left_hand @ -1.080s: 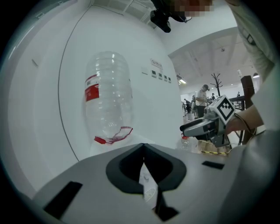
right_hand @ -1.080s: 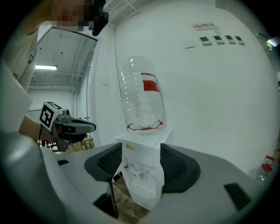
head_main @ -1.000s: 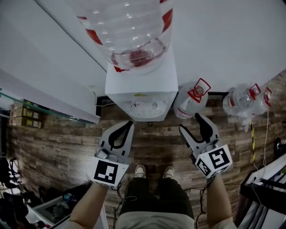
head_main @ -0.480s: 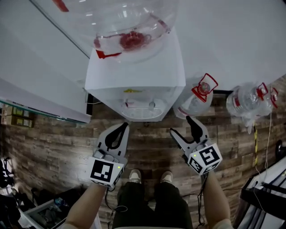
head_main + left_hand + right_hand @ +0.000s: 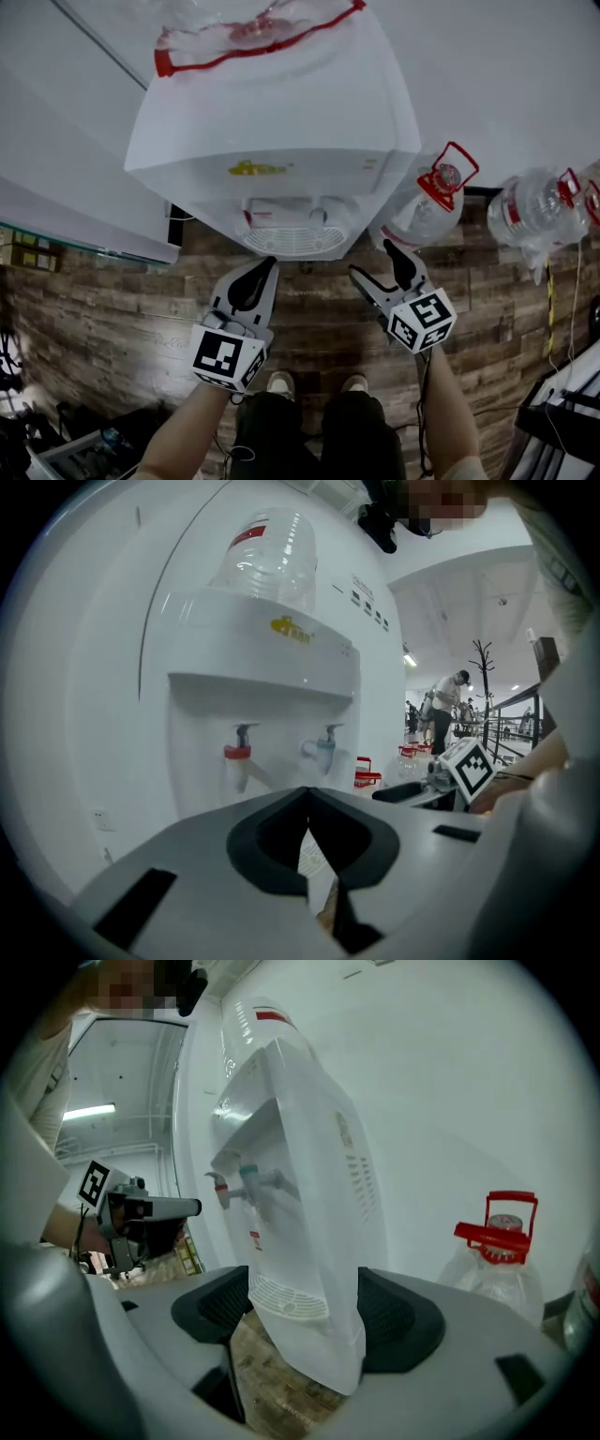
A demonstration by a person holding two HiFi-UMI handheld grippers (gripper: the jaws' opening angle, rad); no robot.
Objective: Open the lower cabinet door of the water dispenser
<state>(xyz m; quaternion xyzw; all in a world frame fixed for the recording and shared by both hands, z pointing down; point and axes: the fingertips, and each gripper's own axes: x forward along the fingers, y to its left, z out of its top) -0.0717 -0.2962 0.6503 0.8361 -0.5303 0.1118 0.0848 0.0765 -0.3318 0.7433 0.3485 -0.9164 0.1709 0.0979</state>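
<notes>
The white water dispenser [image 5: 281, 122] stands against the wall with a clear bottle [image 5: 267, 550] on top. Its red tap [image 5: 236, 754], blue tap [image 5: 323, 747] and round drip grille [image 5: 295, 239] face me. From above, the grille hides the lower cabinet front; only the lower body [image 5: 323, 1335] shows, edge-on. My left gripper [image 5: 264, 266] hovers just before the grille, shut and empty. My right gripper [image 5: 377, 261] hangs beside the dispenser's right front corner. Its jaws are opening, with nothing held between them.
Two spare water bottles [image 5: 427, 211] [image 5: 539, 206] with red caps lie on the wood-pattern floor to the right of the dispenser. A white shelf edge [image 5: 84, 239] juts in at the left. My shoes [image 5: 314, 382] stand close behind the grippers.
Both grippers have sunk down along the dispenser's front, and the dispenser fills more of the head view. The right gripper's jaws have spread wider. The left jaws stay together.
</notes>
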